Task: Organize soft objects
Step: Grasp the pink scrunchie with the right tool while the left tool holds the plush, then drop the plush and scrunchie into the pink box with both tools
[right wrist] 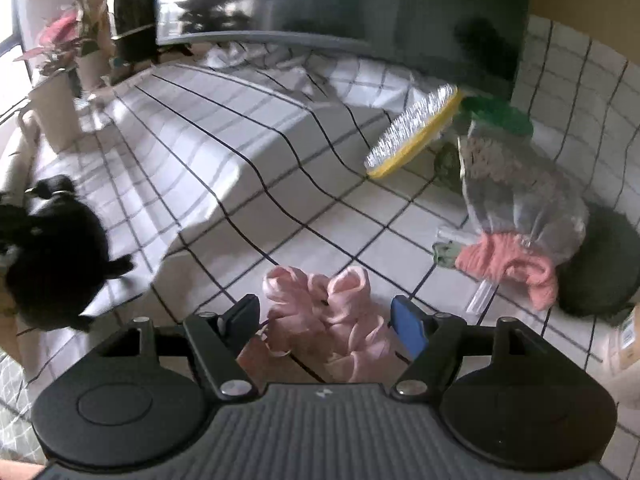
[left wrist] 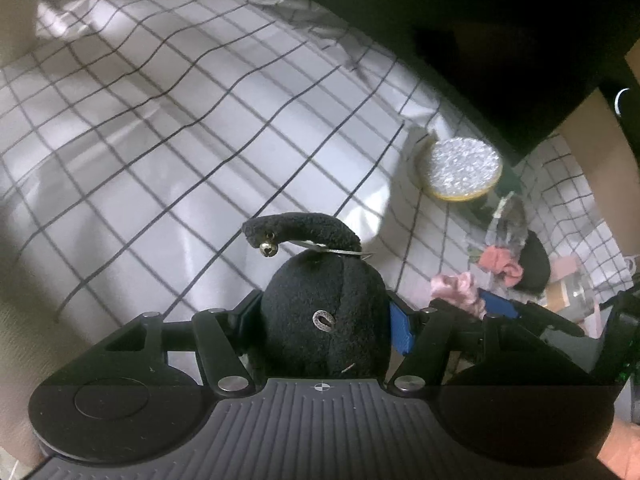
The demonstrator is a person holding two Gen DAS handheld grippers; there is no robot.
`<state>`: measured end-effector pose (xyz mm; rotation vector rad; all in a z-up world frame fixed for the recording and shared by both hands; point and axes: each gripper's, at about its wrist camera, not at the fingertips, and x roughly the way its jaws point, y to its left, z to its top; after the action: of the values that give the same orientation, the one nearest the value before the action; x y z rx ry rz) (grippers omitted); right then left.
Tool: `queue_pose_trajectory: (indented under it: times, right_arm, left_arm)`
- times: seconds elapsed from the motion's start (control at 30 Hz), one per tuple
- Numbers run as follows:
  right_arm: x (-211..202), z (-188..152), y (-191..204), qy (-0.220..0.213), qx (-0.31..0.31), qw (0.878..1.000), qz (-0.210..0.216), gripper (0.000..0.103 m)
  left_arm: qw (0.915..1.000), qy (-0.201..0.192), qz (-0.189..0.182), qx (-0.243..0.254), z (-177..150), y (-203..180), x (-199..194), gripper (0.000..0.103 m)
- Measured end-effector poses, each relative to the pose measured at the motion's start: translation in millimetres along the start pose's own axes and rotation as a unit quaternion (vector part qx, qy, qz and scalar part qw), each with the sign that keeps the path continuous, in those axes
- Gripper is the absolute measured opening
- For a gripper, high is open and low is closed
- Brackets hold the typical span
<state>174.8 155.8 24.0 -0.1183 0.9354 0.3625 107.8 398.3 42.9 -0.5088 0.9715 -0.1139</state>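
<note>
My left gripper is shut on a black plush toy with a small brass bell, held above the checked white cloth. The same plush shows at the left edge of the right wrist view. My right gripper is open, its jaws on either side of a pink satin scrunchie that lies on the cloth; it also shows in the left wrist view. A coral knitted piece sticks out of a clear plastic bag to the right.
A round silver-and-yellow scouring pad leans beside a green brush at the back right. A dark round cushion lies at the far right. Potted plants and a box stand at the back left. A dark panel rises behind.
</note>
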Motion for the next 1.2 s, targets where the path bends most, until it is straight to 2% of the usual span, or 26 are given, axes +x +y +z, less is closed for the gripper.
queue_pose_trajectory:
  times: [0.13,0.17,0.2,0.37,0.47,0.77,0.9,1.07,1.2]
  right_arm:
    - [-1,-3,1,0.007,-0.003,1.000,0.009,0.073]
    - [-2,-3,2,0.008,-0.006,1.000,0.008,0.070]
    - [-3,-3,2,0.007,-0.008,1.000,0.008,0.061]
    - [-9,-1,-1,0.013,-0.011,1.000,0.002,0.037]
    - [-14,1,-6,0.025,-0.005,1.000,0.001,0.028]
    - [-56,8,-37,-0.001,0.037,0.999,-0.013,0.025]
    - [-98,26,-56,-0.047,0.042,0.998,-0.019,0.025]
    - [-165,59,-100,-0.126,0.057,0.989,-0.047,0.025]
    - [-213,70,-150,-0.175,0.069,0.978,-0.094,0.025]
  left_arm:
    - [1.0000,0.009,0.001,0.002,-2,-1,5,0.068]
    - [0.9999,0.009,-0.003,0.004,-1,-3,6,0.068]
    - [0.9999,0.009,-0.005,0.006,-1,-5,6,0.068]
    - [0.9995,0.011,-0.007,0.027,3,-19,14,0.068]
    - [0.9990,0.016,-0.014,0.040,3,-32,20,0.068]
    - [0.9955,0.021,-0.035,0.086,2,-83,34,0.068]
    - [0.9921,-0.006,-0.064,0.108,22,-122,23,0.068]
    - [0.9792,-0.075,-0.099,0.161,65,-195,1,0.068]
    - [0.9635,-0.099,-0.136,0.208,84,-261,2,0.068]
